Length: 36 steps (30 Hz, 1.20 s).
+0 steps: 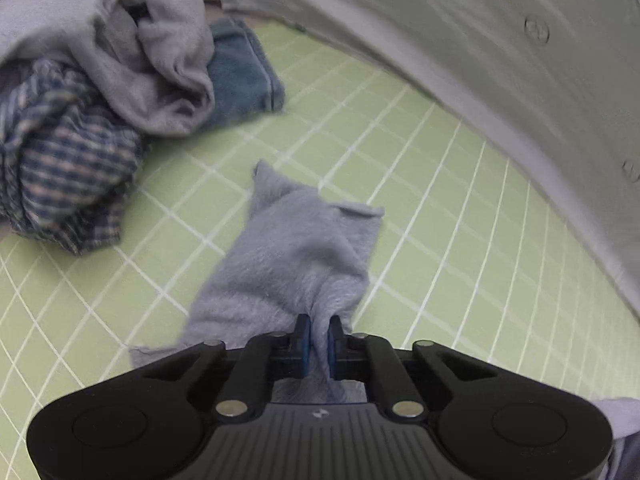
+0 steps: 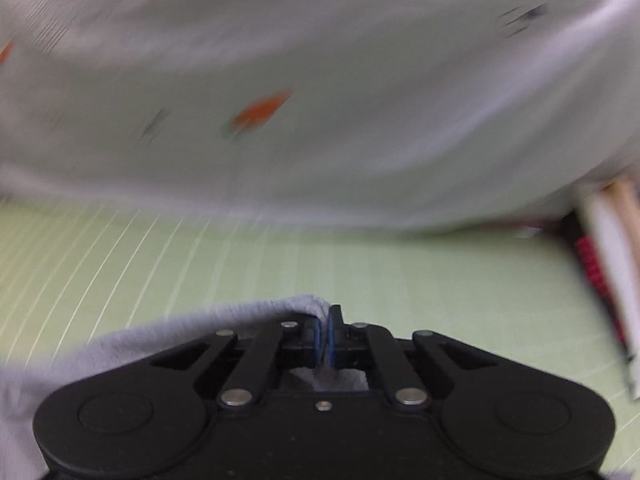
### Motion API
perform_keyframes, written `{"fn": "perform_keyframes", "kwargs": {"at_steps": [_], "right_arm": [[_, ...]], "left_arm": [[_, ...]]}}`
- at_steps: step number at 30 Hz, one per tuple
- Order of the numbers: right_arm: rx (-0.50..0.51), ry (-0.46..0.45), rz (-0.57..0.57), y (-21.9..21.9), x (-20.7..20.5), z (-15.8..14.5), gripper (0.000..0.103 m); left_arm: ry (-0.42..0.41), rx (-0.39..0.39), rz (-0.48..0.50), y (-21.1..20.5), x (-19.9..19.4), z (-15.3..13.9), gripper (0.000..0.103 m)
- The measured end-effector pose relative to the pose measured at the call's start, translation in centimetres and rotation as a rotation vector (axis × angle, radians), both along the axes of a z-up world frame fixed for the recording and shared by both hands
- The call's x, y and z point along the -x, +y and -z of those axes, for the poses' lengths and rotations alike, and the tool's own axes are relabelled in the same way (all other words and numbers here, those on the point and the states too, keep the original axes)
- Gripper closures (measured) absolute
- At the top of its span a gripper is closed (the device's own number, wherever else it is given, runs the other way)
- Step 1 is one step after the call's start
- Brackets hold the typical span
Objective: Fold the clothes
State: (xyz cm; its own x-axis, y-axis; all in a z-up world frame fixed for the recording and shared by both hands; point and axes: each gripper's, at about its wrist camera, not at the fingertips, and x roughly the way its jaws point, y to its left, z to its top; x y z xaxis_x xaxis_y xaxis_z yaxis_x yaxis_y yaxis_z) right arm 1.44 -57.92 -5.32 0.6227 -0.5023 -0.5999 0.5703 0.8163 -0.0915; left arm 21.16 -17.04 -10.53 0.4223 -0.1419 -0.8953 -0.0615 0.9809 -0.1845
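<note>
The left gripper (image 1: 319, 334) pinched the grey-blue cloth (image 1: 296, 248), which spread toward frame centre. The right gripper (image 2: 325, 330) clamped its edge (image 2: 256, 308), trailing lower left.

Grey-blue fleece cloth (image 1: 288, 256) bunched, draped over green grid mat (image 1: 440, 216)

A small cloth (image 1: 288, 256) lies on the tabletop (image 1: 440, 208) just ahead of the left gripper (image 1: 319, 338); a clothes pile (image 1: 100, 100) sits far left, a folded towel (image 1: 244, 76) behind it.
</note>
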Motion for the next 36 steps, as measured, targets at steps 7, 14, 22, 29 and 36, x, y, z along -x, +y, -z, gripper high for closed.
{"fn": "perform_keyframes", "kwargs": {"at_steps": [7, 14, 22, 29, 36], "right_arm": [[0.092, -0.134, 0.396, -7.9, 1.4, -4.0, 0.095], [-0.17, -0.061, 0.336, -3.9, 5.5, -0.4, 0.028], [-0.392, 0.114, 0.364, 4.4, 9.4, 5.5, 0.025], [-0.493, 0.116, 0.433, 5.5, 10.7, 6.8, 0.023], [-0.448, 0.103, 0.372, 7.6, 11.4, 5.3, 0.023]], "left_arm": [[-0.174, -0.06, 0.019, 2.1, 3.5, -6.0, 0.096], [-0.001, -0.033, -0.095, 7.1, 8.1, -3.7, 0.088], [0.029, 0.031, -0.159, 9.0, 8.9, -2.3, 0.032], [0.073, 0.141, -0.236, 10.0, 7.6, -0.1, 0.051], [-0.077, 0.174, -0.189, 11.0, 9.2, -3.5, 0.098]]}}
